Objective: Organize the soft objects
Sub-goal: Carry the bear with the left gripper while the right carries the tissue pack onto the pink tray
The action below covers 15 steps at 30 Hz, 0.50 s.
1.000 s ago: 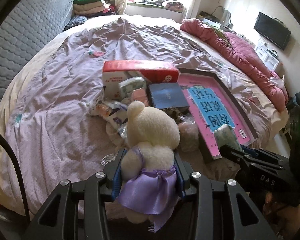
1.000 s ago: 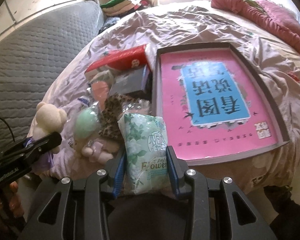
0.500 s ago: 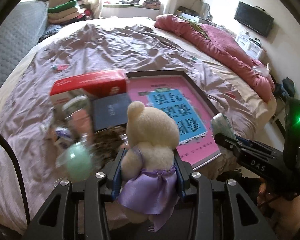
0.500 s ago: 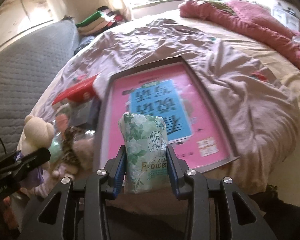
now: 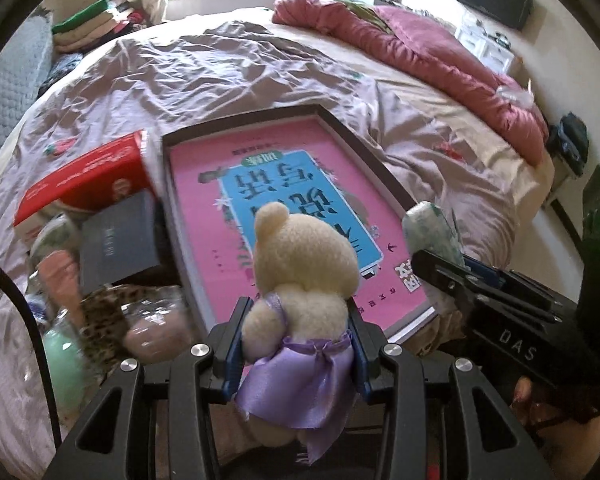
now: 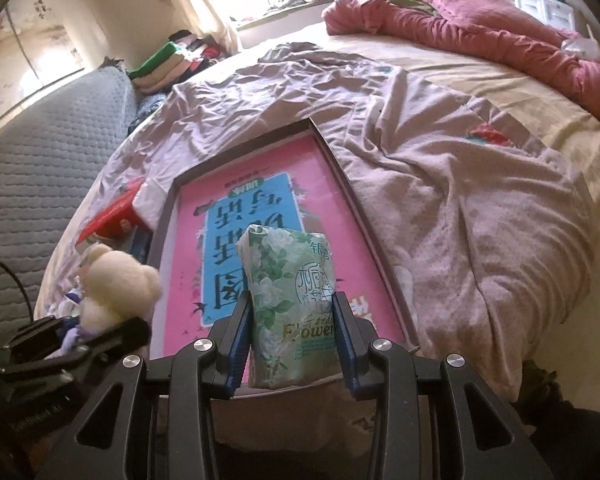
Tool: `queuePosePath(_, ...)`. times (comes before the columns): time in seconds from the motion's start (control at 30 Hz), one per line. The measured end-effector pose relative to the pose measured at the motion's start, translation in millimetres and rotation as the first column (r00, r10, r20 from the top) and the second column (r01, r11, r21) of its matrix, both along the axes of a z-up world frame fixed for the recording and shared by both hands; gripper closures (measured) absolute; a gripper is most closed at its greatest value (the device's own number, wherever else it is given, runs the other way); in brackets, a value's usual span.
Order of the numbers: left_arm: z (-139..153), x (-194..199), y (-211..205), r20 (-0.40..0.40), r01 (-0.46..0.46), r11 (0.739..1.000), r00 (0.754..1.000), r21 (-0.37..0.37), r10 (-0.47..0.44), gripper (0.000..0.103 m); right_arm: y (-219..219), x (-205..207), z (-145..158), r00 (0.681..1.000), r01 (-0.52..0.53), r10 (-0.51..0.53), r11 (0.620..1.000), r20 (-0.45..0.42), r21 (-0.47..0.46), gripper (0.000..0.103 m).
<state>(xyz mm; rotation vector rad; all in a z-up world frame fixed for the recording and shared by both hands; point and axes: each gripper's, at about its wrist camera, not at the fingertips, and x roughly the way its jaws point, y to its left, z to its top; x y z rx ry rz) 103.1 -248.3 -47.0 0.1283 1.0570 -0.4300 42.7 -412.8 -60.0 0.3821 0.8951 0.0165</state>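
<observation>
L gripper [image 5: 296, 346] is clamping bear [image 5: 304, 268], R gripper [image 6: 294, 342] is clamping tissue pack [image 6: 290, 304], both over tray's [image 5: 374, 156] near edge.

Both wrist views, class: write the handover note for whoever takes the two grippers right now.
Left gripper: shut on the cream teddy bear in a purple dress, held above the near end of the pink-lined tray.
Right gripper: shut on the green floral tissue pack, also over the tray's near end.
Done: both soft items picked up. Tray holds nothing yet.
Left: set both down in the tray; more items remain in the pile left of the tray, beside the red box.
</observation>
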Motion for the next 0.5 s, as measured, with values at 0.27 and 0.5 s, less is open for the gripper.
queuePosePath(0.27,-28.0,7.6,-16.0,-0.038,0.023,0.997,0.999,0.067,-0.02,0.059,0.2,7.1,-8.7,1.0,-0.011,0.01,0.999,-0.025,-0.043,0.064)
queuePosePath(0.5,-45.1,8.7,-20.7,-0.074,0.043,0.996,0.997,0.081,-0.037,0.059,1.8,18.0,-19.7,0.998,-0.011,0.005,0.994,-0.059,-0.105,0.063)
